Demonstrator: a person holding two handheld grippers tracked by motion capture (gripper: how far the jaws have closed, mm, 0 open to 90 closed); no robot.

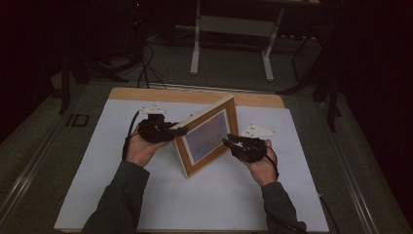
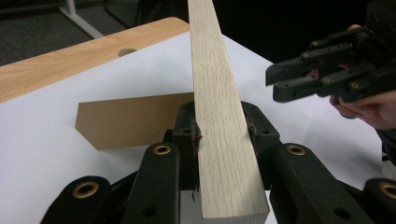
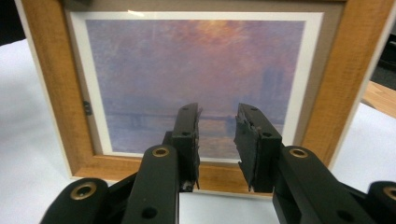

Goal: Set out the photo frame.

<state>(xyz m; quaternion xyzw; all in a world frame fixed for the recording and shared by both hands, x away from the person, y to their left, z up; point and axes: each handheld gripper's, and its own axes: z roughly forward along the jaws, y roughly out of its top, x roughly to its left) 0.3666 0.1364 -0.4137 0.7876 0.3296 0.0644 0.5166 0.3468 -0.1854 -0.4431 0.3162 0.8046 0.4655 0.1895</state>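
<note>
Left tongs (image 2: 219, 140) are pinching the side edge of the wooden picture frame (image 1: 207, 136), one pad on each face of the wood, firm by the look of it. In the left gripper view the frame's edge runs straight up between the jaws, w/ a brown cardboard easel flap (image 2: 133, 119) sticking out behind, low over the white sheet. Right tongs (image 3: 217, 140) are spread apart w/ nothing between them, nose pointed at the glass and the sunset print (image 3: 191, 84), close but not touching as far as I can tell; the high view has them (image 1: 231, 142) just off the frame's right-hand side. The frame stands on its lower edge about mid-table (image 1: 122, 92), tilted and angled, picture side facing the person's right hand (image 1: 263, 168), held up by the left hand (image 1: 141, 146). Beyond that: white sheet (image 1: 219, 195) covering most of the wood top, metal stand legs (image 1: 231, 44) on the floor at the back, room dark. Step in hand, I'd say: getting the frame to stand on its back support. Next move prob. calls for the right tongs to steady the opposite edge or the left to ease the frame back till the flap bears weight; let go too early and it may tip.
</note>
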